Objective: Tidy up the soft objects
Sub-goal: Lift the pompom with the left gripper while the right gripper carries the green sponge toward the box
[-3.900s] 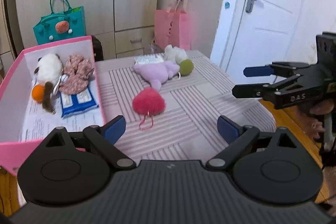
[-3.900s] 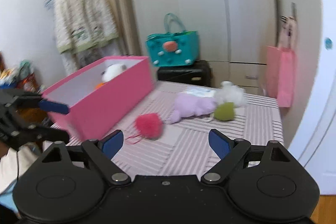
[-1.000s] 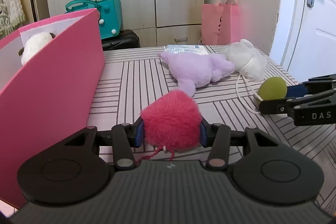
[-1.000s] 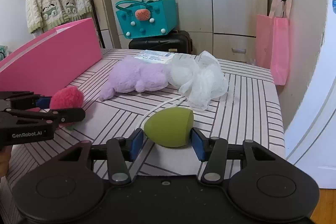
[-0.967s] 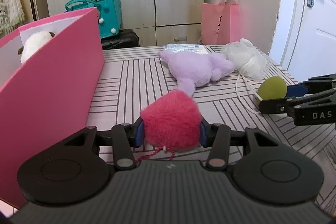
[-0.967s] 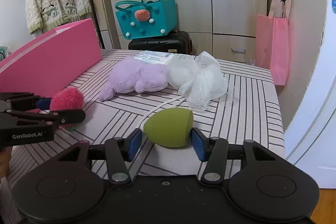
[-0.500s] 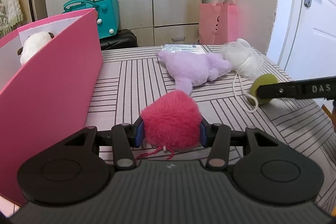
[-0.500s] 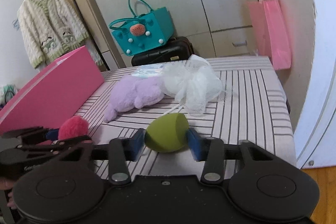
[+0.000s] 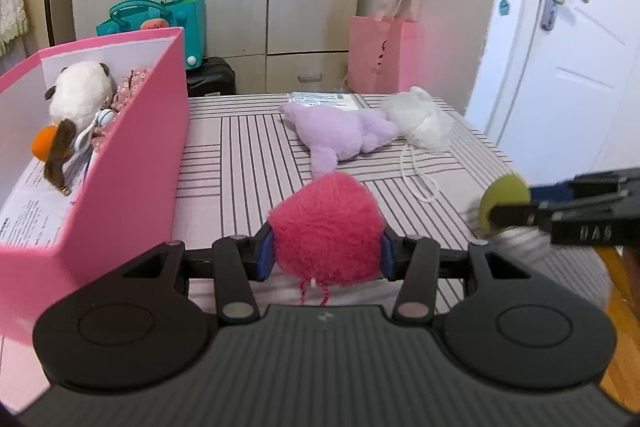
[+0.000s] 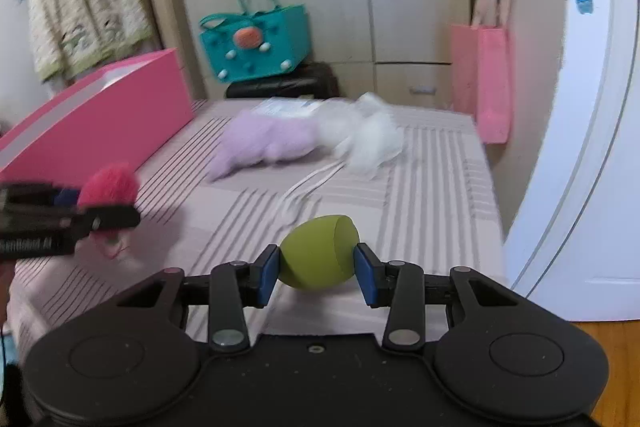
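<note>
My left gripper point(image 9: 327, 254) is shut on a fluffy pink pompom point(image 9: 326, 227) and holds it above the striped table point(image 9: 248, 143), to the right of the open pink box point(image 9: 152, 155). My right gripper point(image 10: 317, 269) is shut on a green egg-shaped sponge point(image 10: 318, 254), lifted above the table's near right part. The sponge also shows in the left wrist view point(image 9: 503, 197). The pompom also shows in the right wrist view point(image 10: 108, 187). A purple plush point(image 9: 344, 137) and a white mesh puff point(image 9: 422, 121) lie further back on the table.
The box holds a white plush point(image 9: 78, 93), a floral fabric piece point(image 9: 128, 89) and an orange ball point(image 9: 42, 143). A flat packet point(image 9: 324, 98) lies at the table's far edge. A teal bag point(image 10: 256, 43), a pink bag point(image 9: 382, 55) and a white door point(image 9: 568, 47) stand beyond.
Both grippers have risen off the table, each with its object held. The box interior has come into the left wrist view. The right gripper has drawn back toward the table's near right.
</note>
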